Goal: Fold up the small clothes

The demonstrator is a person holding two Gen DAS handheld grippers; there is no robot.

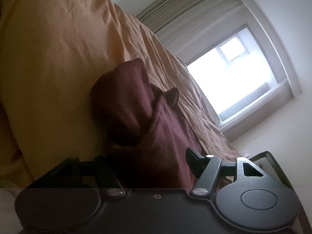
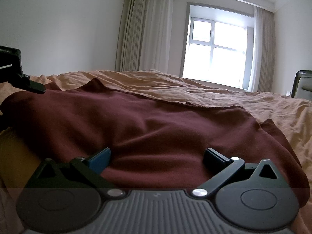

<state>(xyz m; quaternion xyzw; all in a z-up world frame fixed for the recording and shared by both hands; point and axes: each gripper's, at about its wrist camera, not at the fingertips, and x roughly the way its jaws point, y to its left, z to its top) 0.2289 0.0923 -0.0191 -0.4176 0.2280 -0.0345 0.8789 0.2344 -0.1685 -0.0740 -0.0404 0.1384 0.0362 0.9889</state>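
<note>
Left-hand finger of the left black two-finger gripper (image 1: 134, 161) lost in shadow at lower left, dark maroon knit garment (image 2: 148, 128) cut off by the right gripper body along the bottom edge, grey padded chair (image 2: 303, 84) cropped at right edge, window panes (image 1: 232, 78) blown out white at centre right

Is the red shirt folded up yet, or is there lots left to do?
Not yet. The maroon garment lies rumpled on the tan bed sheet, no neat fold showing. Both tongs, left and right, sit open at its edge, gripping nothing. Grabbing and folding remain.
</note>
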